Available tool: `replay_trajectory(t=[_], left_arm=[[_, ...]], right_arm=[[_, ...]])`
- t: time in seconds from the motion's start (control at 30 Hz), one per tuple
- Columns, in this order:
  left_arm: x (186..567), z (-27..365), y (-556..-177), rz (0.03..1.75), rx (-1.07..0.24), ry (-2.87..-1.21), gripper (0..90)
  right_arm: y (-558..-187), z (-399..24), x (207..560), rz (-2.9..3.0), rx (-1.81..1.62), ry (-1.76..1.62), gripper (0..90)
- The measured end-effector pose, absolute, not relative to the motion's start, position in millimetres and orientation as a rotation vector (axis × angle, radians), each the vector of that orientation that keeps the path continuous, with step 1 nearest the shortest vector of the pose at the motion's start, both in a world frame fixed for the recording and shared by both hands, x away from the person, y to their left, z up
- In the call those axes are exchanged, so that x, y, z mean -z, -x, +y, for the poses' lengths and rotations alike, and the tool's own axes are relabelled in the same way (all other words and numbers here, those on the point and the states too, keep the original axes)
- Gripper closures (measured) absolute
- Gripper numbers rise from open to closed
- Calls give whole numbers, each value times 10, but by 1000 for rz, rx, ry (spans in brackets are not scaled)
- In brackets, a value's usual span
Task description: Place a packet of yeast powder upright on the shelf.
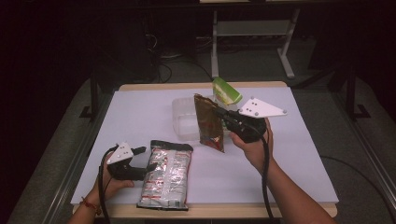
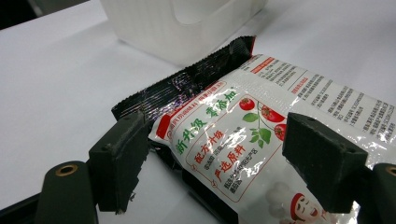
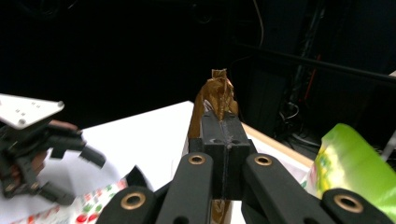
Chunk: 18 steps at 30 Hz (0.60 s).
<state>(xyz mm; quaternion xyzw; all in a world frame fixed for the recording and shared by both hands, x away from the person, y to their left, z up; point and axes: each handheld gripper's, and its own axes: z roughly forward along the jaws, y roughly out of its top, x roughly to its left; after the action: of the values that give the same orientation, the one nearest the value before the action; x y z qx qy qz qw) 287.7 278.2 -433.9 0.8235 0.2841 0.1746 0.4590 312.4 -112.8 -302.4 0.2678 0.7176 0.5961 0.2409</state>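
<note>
- Right gripper (image 1: 223, 115) has its black jaws clamped flat on a crinkled brown foil pouch (image 1: 208, 122), hanging above the clear plastic tub (image 1: 183, 120).
- Left gripper (image 1: 148, 158) stands wide, jaws straddling the glossy tomato-printed packet (image 1: 167, 173) flat on the white table (image 1: 140, 116).
- Green pouch (image 1: 226, 91) leans behind the tub.

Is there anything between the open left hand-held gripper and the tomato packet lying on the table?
Nothing visible does. The left hand-held gripper already has its open jaws on both sides of the tomato packet, with no object between them.
</note>
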Motion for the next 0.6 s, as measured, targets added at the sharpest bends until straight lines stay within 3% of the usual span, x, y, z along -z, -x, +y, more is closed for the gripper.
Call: replay_trajectory(t=[0.6], left_arm=[[4353,2780,-2871,695,-419,-2027,221]], right_arm=[[-3662,-864,3060,1875,-1487,-834,900]])
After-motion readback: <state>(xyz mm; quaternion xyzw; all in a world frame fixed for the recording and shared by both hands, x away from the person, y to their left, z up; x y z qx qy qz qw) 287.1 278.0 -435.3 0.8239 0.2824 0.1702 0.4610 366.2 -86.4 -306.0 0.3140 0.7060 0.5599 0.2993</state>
